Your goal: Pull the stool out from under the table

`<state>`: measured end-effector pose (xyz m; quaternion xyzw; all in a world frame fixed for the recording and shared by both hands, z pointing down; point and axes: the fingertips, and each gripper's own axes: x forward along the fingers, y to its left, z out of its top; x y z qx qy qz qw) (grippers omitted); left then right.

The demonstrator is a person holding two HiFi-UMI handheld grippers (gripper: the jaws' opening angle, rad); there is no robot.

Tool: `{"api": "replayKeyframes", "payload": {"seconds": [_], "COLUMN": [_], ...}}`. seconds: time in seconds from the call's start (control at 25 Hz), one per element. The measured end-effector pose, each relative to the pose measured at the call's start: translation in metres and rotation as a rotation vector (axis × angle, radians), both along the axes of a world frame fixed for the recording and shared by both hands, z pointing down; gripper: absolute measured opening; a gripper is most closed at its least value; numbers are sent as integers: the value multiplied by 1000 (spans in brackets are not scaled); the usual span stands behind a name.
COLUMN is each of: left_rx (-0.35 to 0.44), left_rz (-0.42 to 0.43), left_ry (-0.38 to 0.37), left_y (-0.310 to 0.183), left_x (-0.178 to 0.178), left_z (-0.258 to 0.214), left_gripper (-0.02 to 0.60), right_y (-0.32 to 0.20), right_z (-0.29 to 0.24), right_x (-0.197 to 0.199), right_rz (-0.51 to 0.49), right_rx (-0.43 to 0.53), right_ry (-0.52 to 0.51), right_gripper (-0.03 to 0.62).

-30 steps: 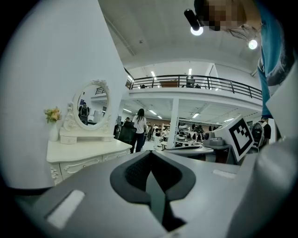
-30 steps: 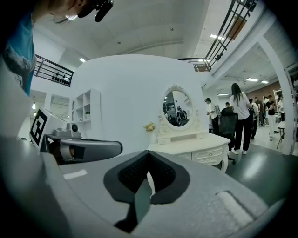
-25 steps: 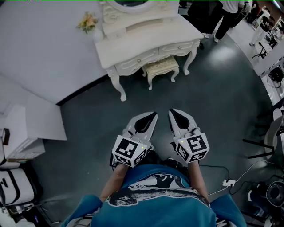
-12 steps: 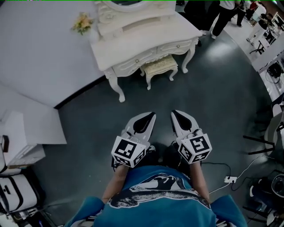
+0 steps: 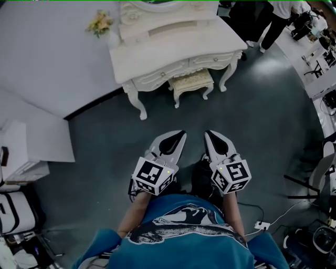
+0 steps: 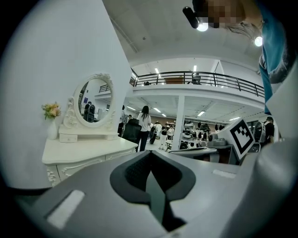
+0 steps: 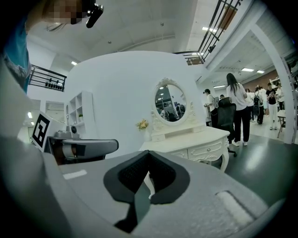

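Observation:
A cream padded stool [image 5: 192, 81] stands tucked under the white dressing table [image 5: 173, 50], between its curved legs. Both grippers hang over the dark floor, well short of the stool, and point toward it. My left gripper [image 5: 181, 133] is shut with nothing between its jaws, and so is my right gripper [image 5: 207, 133]. The left gripper view shows its closed tips [image 6: 150, 154] with the table [image 6: 88, 149] and oval mirror [image 6: 95, 100] ahead on the left. The right gripper view has its closed tips [image 7: 149, 154] before the table [image 7: 198, 141]; the stool is hidden there.
A vase of flowers [image 5: 103, 24] stands on the table's left corner. People [image 5: 278, 16] stand behind the table at the upper right. A white cabinet [image 5: 29, 152] is at the left. A power strip with cable [image 5: 261, 225] lies on the floor at the right.
The person and both grippers have edged forward toward the dressing table; the floor cable slid down the view. Both grippers stay shut and side by side.

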<state>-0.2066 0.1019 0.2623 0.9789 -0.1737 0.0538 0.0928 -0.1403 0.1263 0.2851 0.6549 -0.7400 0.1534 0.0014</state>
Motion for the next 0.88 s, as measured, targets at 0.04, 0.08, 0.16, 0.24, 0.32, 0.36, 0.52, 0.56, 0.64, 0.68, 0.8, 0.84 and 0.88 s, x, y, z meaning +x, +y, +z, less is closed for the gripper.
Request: {"api": "replayKeyframes", "payload": {"seconds": [0.04, 0.08, 0.16, 0.24, 0.32, 0.36, 0.52, 0.56, 0.64, 0.68, 0.8, 0.84, 0.88], "left_rx": [0, -3, -14, -23, -21, -17, -16, -22, -37, -44, -51, -52, -53], "left_rz": [-11, -23, -48, -73, -89, -94, -124, -135, -153, -160, -176, -181, -186], "left_ry": [0, 2, 9, 8, -7, -17, -51, -56, -61, -65, -77, -81, -84], "left_y": [-5, -10, -20, -26, -28, -29, -35, -37, -40, -41, -42, -42, -42], "left_x": [9, 19, 39, 61, 84, 97, 138, 146, 162, 169, 190, 196, 202], "left_z": [0, -1, -3, -5, -4, -3, 2, 3, 6, 7, 11, 13, 14], "left_gripper": [12, 12, 12, 12, 12, 12, 12, 12, 12, 12, 12, 12, 12], "right_y": [-4, -9, -18, -25, -31, -34, -43, -45, -49, -50, -54, -55, -57], "right_z": [0, 0, -2, -4, -6, -6, -3, -2, 1, 2, 6, 7, 9], "right_x": [10, 21, 43, 66, 90, 102, 142, 149, 165, 173, 194, 201, 206], "right_rz": [-7, -14, -34, -62, -86, -94, -127, -136, -153, -160, -174, -179, -184], "right_rx": [0, -1, -4, -2, 2, 3, -7, -10, -14, -15, -15, -15, -16], "right_ry": [-4, -7, -8, 1, 14, 18, 5, 0, -9, -13, -27, -31, -35], "right_gripper": [3, 3, 3, 3, 3, 3, 3, 3, 3, 3, 3, 3, 3]}}
